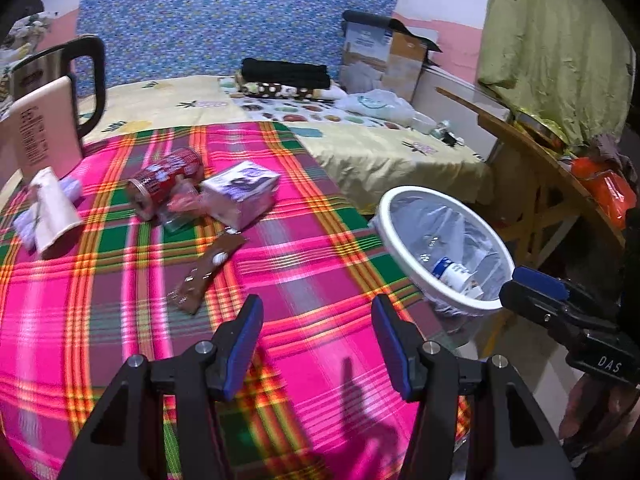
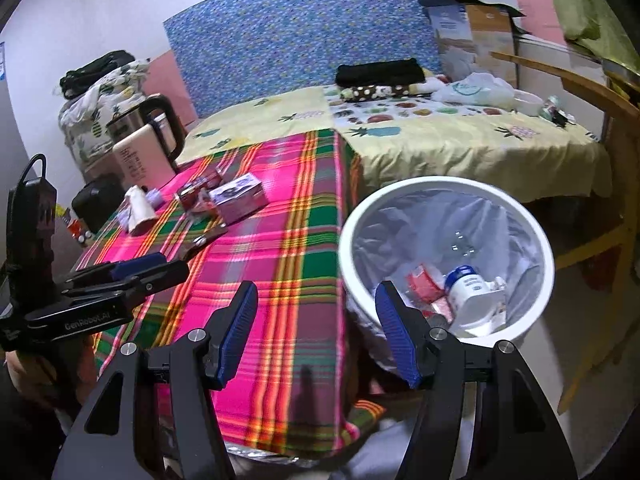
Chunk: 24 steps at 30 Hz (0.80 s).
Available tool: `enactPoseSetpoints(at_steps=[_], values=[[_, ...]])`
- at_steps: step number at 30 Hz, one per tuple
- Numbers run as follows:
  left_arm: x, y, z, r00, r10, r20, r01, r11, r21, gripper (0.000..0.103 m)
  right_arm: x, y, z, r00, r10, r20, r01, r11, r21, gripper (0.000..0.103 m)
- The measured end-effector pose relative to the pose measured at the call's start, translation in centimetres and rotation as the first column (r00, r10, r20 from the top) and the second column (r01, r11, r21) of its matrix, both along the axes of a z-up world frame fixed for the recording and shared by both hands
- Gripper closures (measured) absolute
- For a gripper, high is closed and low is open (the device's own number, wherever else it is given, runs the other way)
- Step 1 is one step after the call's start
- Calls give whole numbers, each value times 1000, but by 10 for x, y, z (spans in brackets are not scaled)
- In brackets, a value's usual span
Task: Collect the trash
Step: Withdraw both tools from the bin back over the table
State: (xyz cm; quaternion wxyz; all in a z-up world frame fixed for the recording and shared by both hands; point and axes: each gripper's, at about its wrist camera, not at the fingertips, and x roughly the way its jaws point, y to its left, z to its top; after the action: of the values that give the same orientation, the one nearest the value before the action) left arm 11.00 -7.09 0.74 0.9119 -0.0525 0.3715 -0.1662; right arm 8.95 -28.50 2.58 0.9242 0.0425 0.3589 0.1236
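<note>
Lying nearest on the pink plaid tablecloth [image 1: 304, 264], left of the white round lined trash bin [image 1: 390, 216], the flat brown snack wrapper [image 1: 208, 272] suits a low pinch across its width; the left gripper [image 1: 316, 344] hovers spread and empty near it, the right gripper [image 2: 316, 332] equally spread beside the bin

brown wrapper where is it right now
In the left wrist view the brown wrapper lies flat on the plaid tablecloth, nearer the camera than the purple box and the red can, left of the white bin.
</note>
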Motion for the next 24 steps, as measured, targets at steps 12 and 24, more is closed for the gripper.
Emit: enactPoseSetpoints(at_steps=[12,24], values=[[-2,27,-5,997,71,-3,-71,997,16,45,3,22,-1,998,54,-25,-53,998,24,41],[21,46,-11,993,122,-3,-122,991,50,48,16,36,1,997,80,-21,-80,997,11,41]])
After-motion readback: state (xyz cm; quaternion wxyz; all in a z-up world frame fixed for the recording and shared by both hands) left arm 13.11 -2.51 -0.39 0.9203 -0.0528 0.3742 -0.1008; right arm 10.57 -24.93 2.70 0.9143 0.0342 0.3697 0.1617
